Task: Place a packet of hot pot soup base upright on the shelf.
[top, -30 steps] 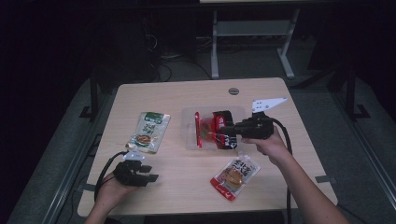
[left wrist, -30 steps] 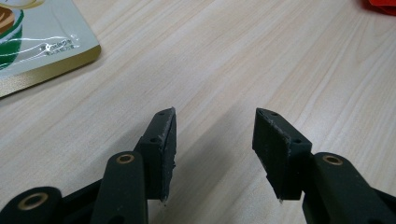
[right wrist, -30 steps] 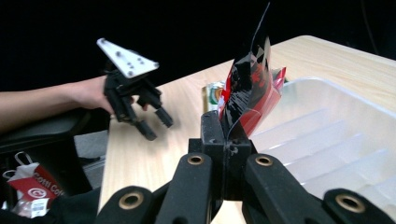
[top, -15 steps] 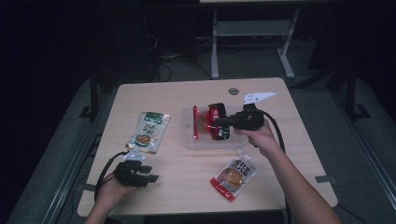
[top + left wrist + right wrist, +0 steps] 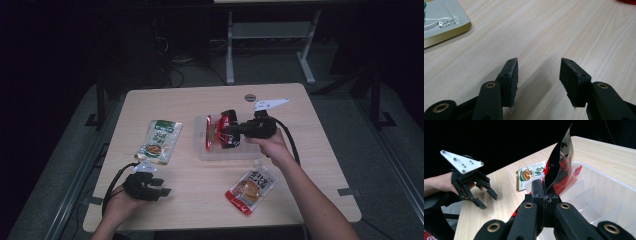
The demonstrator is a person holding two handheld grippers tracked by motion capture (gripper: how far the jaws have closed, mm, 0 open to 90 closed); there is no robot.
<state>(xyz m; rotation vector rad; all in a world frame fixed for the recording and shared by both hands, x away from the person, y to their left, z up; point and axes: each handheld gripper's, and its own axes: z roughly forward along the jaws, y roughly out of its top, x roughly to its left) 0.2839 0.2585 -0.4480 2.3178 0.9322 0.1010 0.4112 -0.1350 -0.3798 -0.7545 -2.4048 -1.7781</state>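
A clear plastic bin (image 5: 234, 151) with divider slots sits mid-table. My right gripper (image 5: 226, 131) hangs over it, shut on the edge of a red and black packet (image 5: 229, 134). In the right gripper view that packet (image 5: 560, 165) stands up from the shut jaws above the bin (image 5: 604, 192). Another red packet (image 5: 208, 132) stands on edge at the bin's left end. A green packet (image 5: 161, 140) lies flat to the left, and an orange packet (image 5: 251, 184) lies in front of the bin. My left gripper (image 5: 162, 187) rests at the front left, open, with bare table between its jaws (image 5: 539, 62).
The green packet's corner (image 5: 441, 22) lies just beyond my left gripper. A small round grommet (image 5: 250, 97) sits near the table's far edge. A metal table frame (image 5: 270, 35) stands on the dark floor behind. The left gripper (image 5: 482, 195) faces my right one across the table.
My right gripper has carried the red and black packet leftward and slightly down, farther over the bin. The left gripper has stayed put.
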